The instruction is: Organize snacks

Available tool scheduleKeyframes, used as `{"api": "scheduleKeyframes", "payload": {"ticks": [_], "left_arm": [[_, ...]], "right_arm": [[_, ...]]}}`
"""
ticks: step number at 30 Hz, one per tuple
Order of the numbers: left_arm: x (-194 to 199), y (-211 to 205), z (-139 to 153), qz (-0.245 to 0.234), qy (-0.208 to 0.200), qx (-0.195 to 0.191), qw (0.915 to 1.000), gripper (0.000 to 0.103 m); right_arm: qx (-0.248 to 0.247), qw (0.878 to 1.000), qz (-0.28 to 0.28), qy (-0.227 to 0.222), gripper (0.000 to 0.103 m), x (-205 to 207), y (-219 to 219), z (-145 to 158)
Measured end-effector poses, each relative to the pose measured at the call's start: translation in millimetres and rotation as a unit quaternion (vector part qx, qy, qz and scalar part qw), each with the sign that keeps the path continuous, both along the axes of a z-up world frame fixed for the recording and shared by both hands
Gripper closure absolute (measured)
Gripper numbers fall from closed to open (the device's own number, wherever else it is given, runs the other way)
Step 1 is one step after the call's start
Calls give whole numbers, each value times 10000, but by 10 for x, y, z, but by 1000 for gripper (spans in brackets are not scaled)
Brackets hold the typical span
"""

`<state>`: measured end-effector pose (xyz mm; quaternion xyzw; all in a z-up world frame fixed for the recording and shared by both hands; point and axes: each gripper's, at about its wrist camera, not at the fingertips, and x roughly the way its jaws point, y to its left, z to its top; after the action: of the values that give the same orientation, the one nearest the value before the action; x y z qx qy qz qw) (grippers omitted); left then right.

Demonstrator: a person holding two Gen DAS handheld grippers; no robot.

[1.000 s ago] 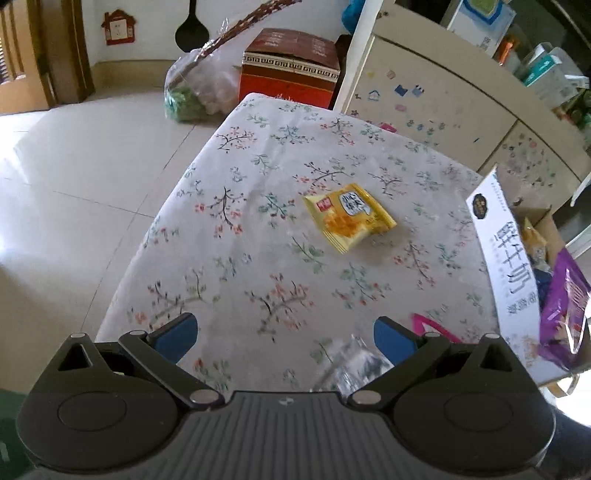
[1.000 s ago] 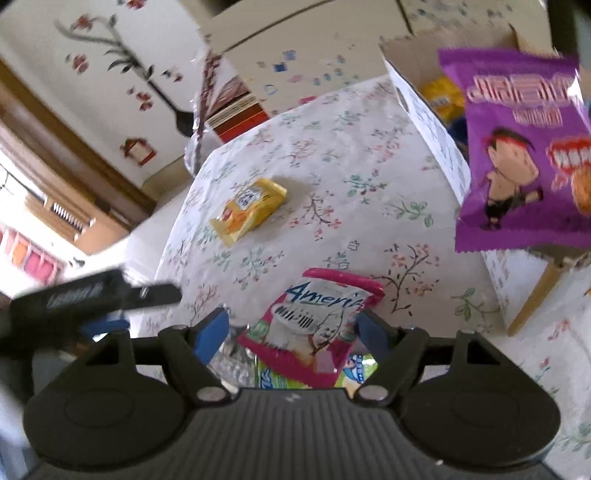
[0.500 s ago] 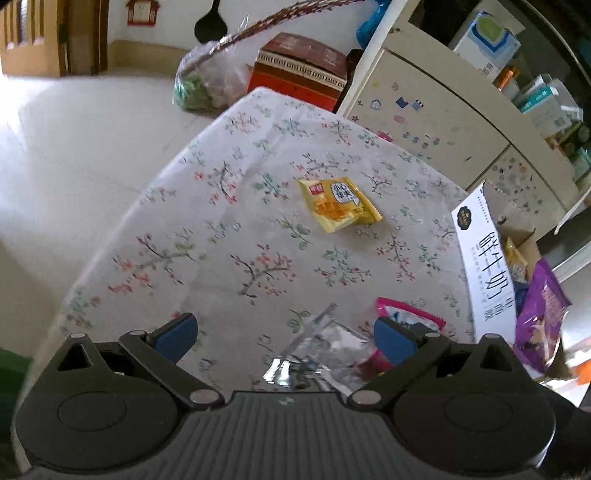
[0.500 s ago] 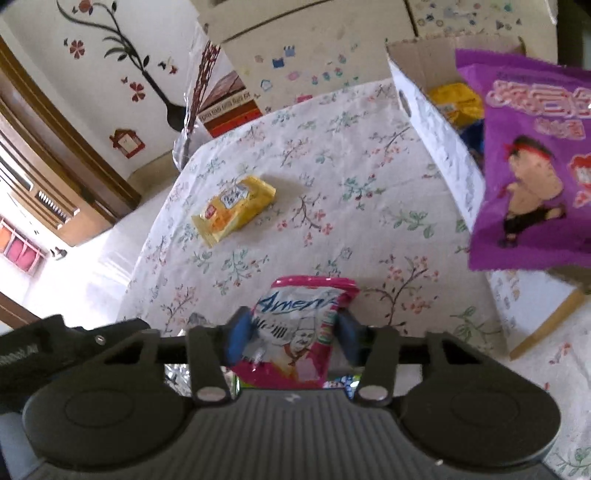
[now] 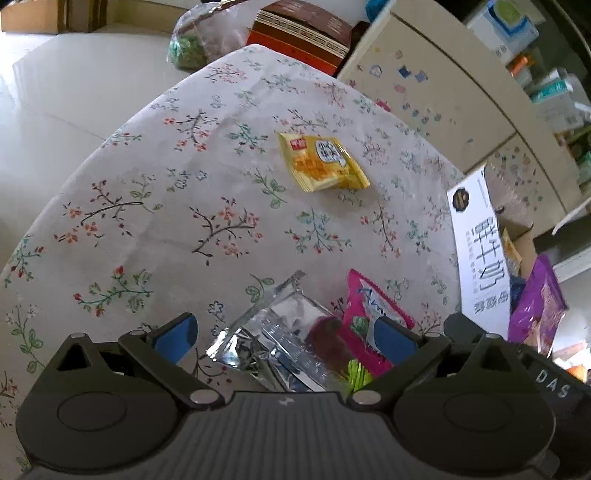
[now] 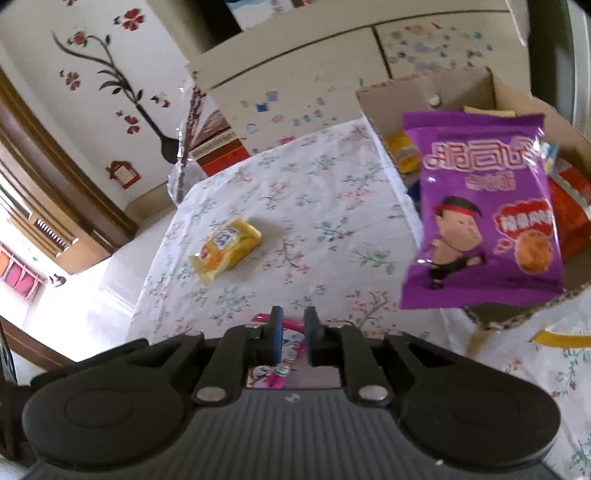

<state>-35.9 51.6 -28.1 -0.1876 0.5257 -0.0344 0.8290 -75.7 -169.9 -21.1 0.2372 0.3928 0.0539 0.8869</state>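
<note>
Snacks lie scattered over a table covered in a floral tablecloth (image 5: 184, 206), and some already sit in an open cardboard box (image 6: 517, 92) at its right side. A pink snack packet (image 6: 291, 354) is pinched between the right gripper (image 6: 293, 338), whose blue-padded jaws stand nearly together with only the packet's width between them; from the right wrist view just a strip of pink and white wrapper shows between and behind the pads. In the left wrist view the same pink packet (image 5: 373, 314) lies partly across a silver foil packet (image 5: 280, 332), with a bit of green wrapper (image 5: 358, 373) peeking out beneath it. The left gripper (image 5: 284, 332) hangs over that little heap with its jaws spread wide and grips nothing, the silver packet showing between the two blue pads. A yellow snack packet (image 5: 321, 162) lies flat and alone farther out on the cloth, well apart from both grippers. A purple snack bag (image 6: 480, 210) printed with a cartoon boy leans over the near rim of the box, and behind it inside the box are an orange-red bag (image 6: 569, 210) and another yellow packet (image 6: 402, 151). A white flap with black Chinese characters (image 5: 484, 251) runs along the box's side nearest the left gripper. Beyond the table stand a pale cabinet (image 6: 332, 74) dotted with small stickers and a red and brown carton (image 5: 299, 29) on the floor.
</note>
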Motion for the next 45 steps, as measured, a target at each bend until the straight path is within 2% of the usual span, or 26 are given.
{"api": "scheduleKeyframes", "payload": {"ticks": [4, 6, 7, 10, 14, 17, 19, 21, 24, 26, 30, 33, 38, 40, 42, 43, 45], "left_arm": [[23, -94, -9, -175, -140, 239, 9995, 0], [46, -66, -2, -79, -152, 233, 9996, 0], [57, -15, 25, 86, -198, 227, 9995, 0], [102, 161, 130, 467, -417, 201, 9978, 0], [125, 211, 233, 543, -608, 446, 9957, 0], [156, 100, 318, 100, -717, 211, 9972, 0], [191, -36, 335, -448, -672, 2, 9967, 0], [226, -184, 325, -933, -605, 7, 9938, 0], [262, -414, 288, -1519, -524, 392, 9862, 0], [301, -537, 237, -1823, -469, 656, 9799, 0], [348, -671, 150, -2192, -367, 810, 9716, 0], [365, -823, 69, -2589, -256, 926, 9611, 0], [350, -1053, -59, -3065, -271, 1452, 9403, 0], [345, -1099, -100, -3174, -312, 1559, 9349, 4], [355, -1113, -134, -3226, -307, 1614, 9322, 20], [349, -1099, -129, -3223, -335, 1608, 9323, 21], [368, -1047, -97, -3158, -391, 1556, 9352, 34]], "right_arm": [[28, 10000, 71, 8, 85, 14, 35, -8], [0, 9999, 132, 62, 78, 23, 55, -25], [-1, 9999, 139, 101, 72, 13, 58, -32], [-13, 9996, 238, 179, 60, -75, 60, -30], [-165, 9983, 522, 192, 36, -266, 122, -12], [-166, 9968, 760, 208, 29, -389, 188, -26], [-168, 9947, 981, 274, 29, -486, 253, -60], [-390, 9913, 1220, 308, 28, -574, 340, -83], [-715, 9846, 1566, 288, 25, -661, 434, -111], [-764, 9832, 1630, 293, 25, -682, 436, -125], [-714, 9859, 1484, 298, 25, -687, 334, -126], [-680, 9874, 1399, 282, 24, -675, 268, -121], [-748, 9878, 1329, 301, 24, -657, 215, -148], [-731, 9878, 1341, 297, 24, -654, 207, -155], [-784, 9871, 1373, 265, 21, -655, 208, -162], [-825, 9864, 1399, 231, 20, -653, 211, -163], [-904, 9844, 1501, 152, 18, -636, 226, -169]]}}
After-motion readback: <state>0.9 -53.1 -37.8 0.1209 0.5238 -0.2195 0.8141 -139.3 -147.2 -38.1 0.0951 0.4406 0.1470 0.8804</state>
